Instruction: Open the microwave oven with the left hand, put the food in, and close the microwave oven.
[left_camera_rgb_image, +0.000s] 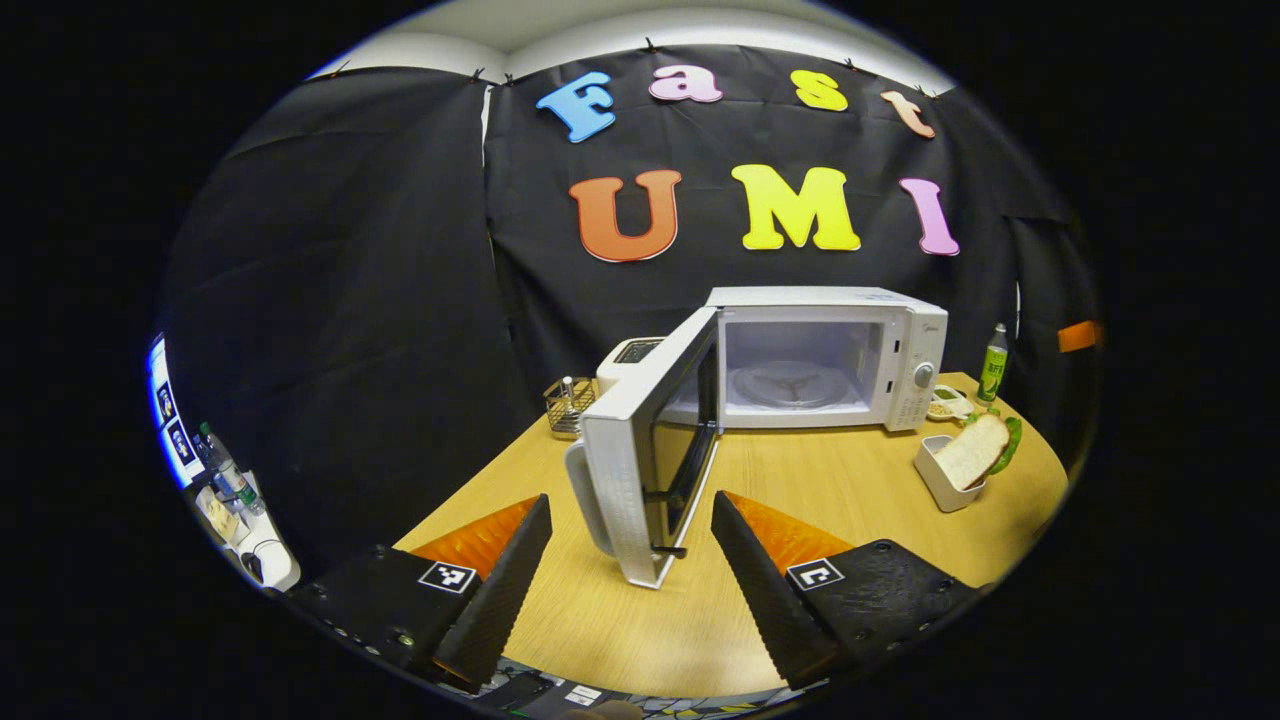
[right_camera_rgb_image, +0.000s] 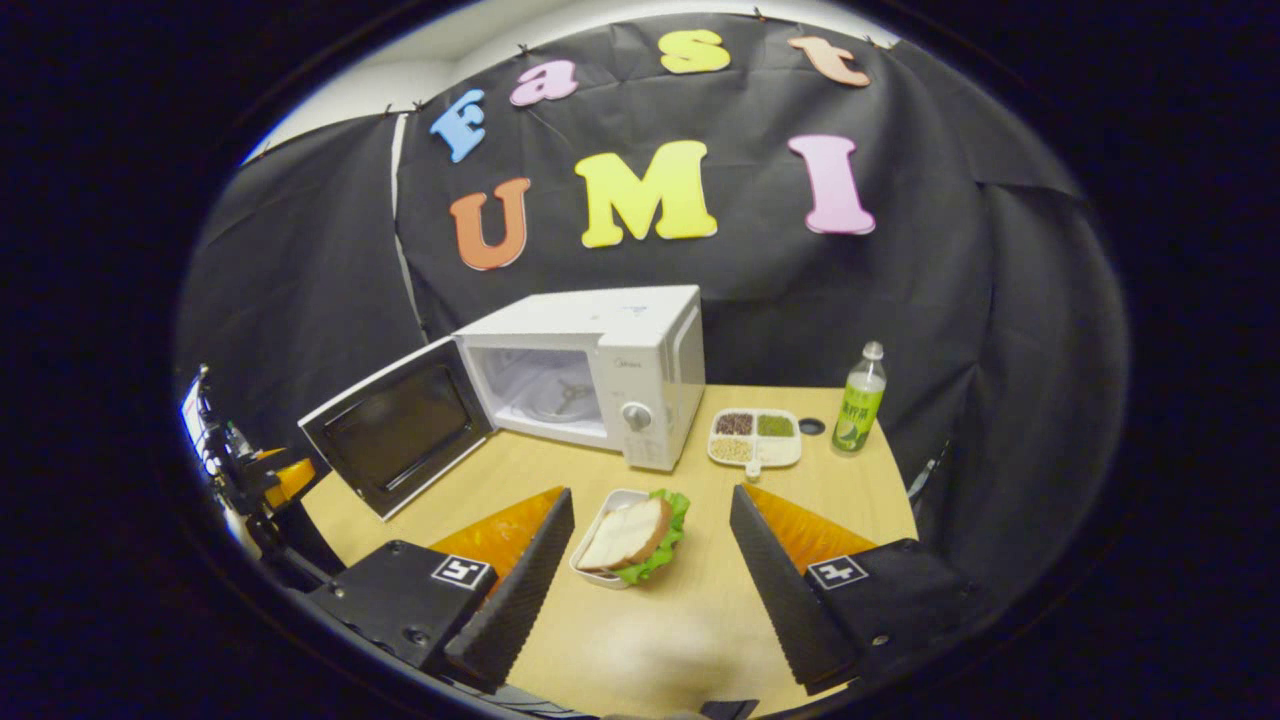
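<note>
A: Microwave (left_camera_rgb_image: 820, 355) at the back of the wooden table (left_camera_rgb_image: 860, 490), white, and its door (left_camera_rgb_image: 650, 450) swung wide on the left hinge. Empty cavity, glass turntable (left_camera_rgb_image: 790, 385) showing.

B: And the food, a sandwich (right_camera_rgb_image: 632, 535) with bread on top and lettuce poking out, sits in a small white tray (right_camera_rgb_image: 592, 560) in front of the microwave, toward its dial side.

A: Left gripper (left_camera_rgb_image: 632, 560) spread wide, nothing between the fingers; the door's edge stands just ahead of it.

B: Right gripper (right_camera_rgb_image: 650, 570) also released, fingers either side of the sandwich tray but apart from it.

A: The left gripper view catches a wire rack (left_camera_rgb_image: 570, 405) and a toaster (left_camera_rgb_image: 628, 360) behind the door.

B: The right gripper view gives the divided dish of beans (right_camera_rgb_image: 755, 437) beside the microwave, and a green bottle (right_camera_rgb_image: 858, 410) standing upright just right of it.
</note>
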